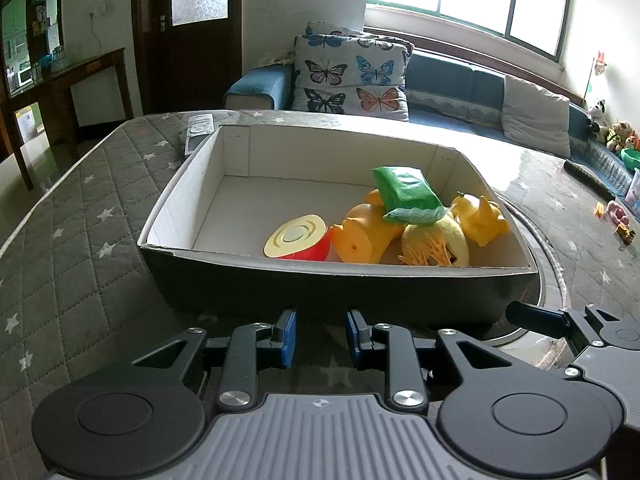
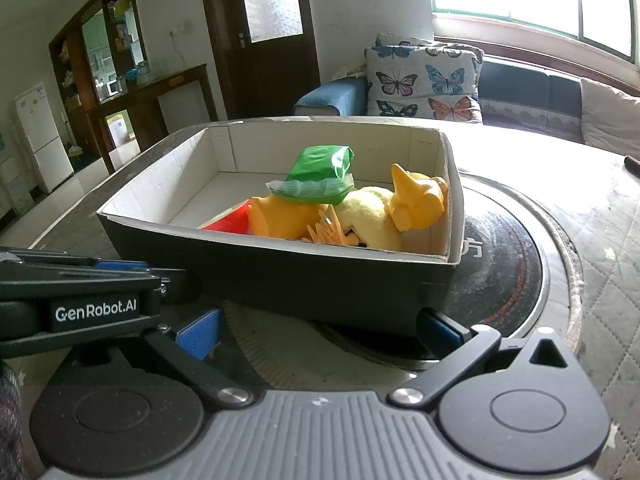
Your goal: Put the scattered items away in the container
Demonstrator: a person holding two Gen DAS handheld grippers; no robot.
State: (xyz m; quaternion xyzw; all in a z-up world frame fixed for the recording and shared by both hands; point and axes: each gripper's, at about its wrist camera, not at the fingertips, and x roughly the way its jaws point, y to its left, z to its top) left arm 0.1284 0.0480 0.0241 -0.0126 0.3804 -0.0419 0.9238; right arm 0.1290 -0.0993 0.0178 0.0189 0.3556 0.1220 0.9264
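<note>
A cardboard box (image 1: 240,152), black outside and white inside, stands on the quilted table. Inside it, toward the right, lie a green packet (image 1: 408,194), orange and yellow rubber toys (image 1: 366,234), a yellow plush piece (image 1: 436,244) and a red cup with a yellow lid (image 1: 298,238). My left gripper (image 1: 321,336) hovers just before the box's near wall, its blue pads apart with nothing between them. My right gripper (image 2: 320,330) sits at the box's near right corner, jaws spread wide and empty. In the right wrist view the left gripper's side plate (image 2: 96,312) shows at the left.
The box rests partly on a round dark glass disc (image 2: 508,264) set in the table. A grey remote (image 1: 199,132) lies behind the box's left corner. Small toys (image 1: 616,216) and a black stick (image 1: 588,180) lie far right. A sofa with butterfly cushions (image 1: 348,76) stands behind.
</note>
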